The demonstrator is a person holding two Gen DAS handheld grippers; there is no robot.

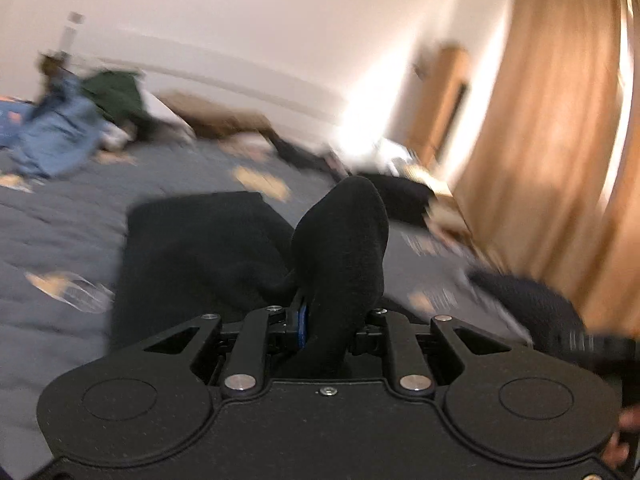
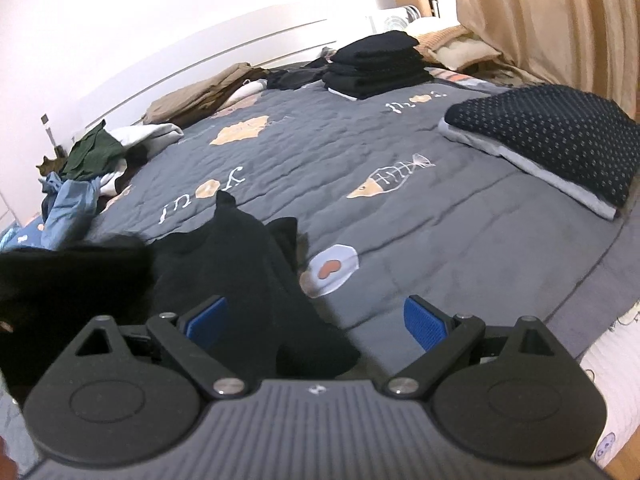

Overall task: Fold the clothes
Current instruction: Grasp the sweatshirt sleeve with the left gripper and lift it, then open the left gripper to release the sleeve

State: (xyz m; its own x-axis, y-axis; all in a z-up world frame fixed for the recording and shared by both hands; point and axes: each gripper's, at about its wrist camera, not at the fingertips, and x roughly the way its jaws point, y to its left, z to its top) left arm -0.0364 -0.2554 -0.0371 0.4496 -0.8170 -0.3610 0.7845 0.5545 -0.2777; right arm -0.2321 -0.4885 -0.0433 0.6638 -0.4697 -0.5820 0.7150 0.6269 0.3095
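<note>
Far to your left on the bed [image 2: 460, 240], by the headboard, a crumpled blue garment [image 2: 66, 210] lay against a dark green garment [image 2: 94, 152], with a white garment [image 2: 150, 134] and a tan garment [image 2: 204, 94] further along the same edge. Your left tool [image 1: 320, 312] was clamped on a black sock [image 1: 340, 248]: its jaws stood nearly together with the fabric pinched between them, and the toe end stood up above the jaws in the blurred left wrist view. Beneath it a larger black garment [image 1: 200, 252] lay spread on the grey quilt. In the right wrist view that same black clothing [image 2: 248, 272] lay just ahead of your right tool [image 2: 316, 320], reaching in between the wide-apart blue pads [image 2: 424, 322] without being pressed by them; the right tool gripped nothing. Just beside the cloth, a fried-egg print [image 2: 332, 270] showed on the quilt. Further back, near the middle of the bed, stood a neat stack of folded black clothes [image 2: 378, 66]. Well apart from it, toward your right, a folded dark dotted garment [image 2: 556, 136] rested on a folded pale grey one [image 2: 520, 164]. Tan curtains [image 2: 540, 12] hung behind the bed's right side.
</note>
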